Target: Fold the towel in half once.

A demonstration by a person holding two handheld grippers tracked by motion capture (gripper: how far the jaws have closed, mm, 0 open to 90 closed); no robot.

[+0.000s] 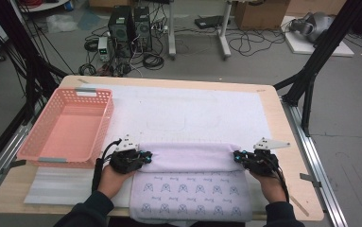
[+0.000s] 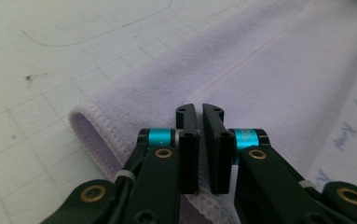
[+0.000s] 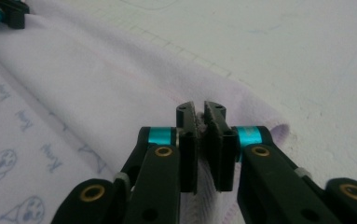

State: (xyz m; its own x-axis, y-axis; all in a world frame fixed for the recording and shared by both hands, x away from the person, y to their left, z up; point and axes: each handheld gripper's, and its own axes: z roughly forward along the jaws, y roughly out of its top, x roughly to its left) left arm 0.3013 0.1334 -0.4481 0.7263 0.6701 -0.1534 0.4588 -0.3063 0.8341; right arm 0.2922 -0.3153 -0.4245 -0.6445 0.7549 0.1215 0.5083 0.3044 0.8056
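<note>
- Fingers of the left gripper (image 1: 149, 156) and right gripper (image 1: 236, 156) pinch opposite ends of the folded lilac printed towel (image 1: 191, 182).
- Towel lies on the white-padded surface (image 1: 193, 111), near the person, beside a pink plastic basket (image 1: 67, 127).

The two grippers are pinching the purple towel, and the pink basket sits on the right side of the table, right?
Not quite. The grippers do pinch the towel, but the basket sits on the left side of the table, as the high view shows.

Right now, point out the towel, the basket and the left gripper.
towel (image 1: 188, 158), high view, plain folded-over part.
basket (image 1: 39, 158), high view, near rim.
left gripper (image 2: 199, 114), left gripper view, between fingertips.
</note>
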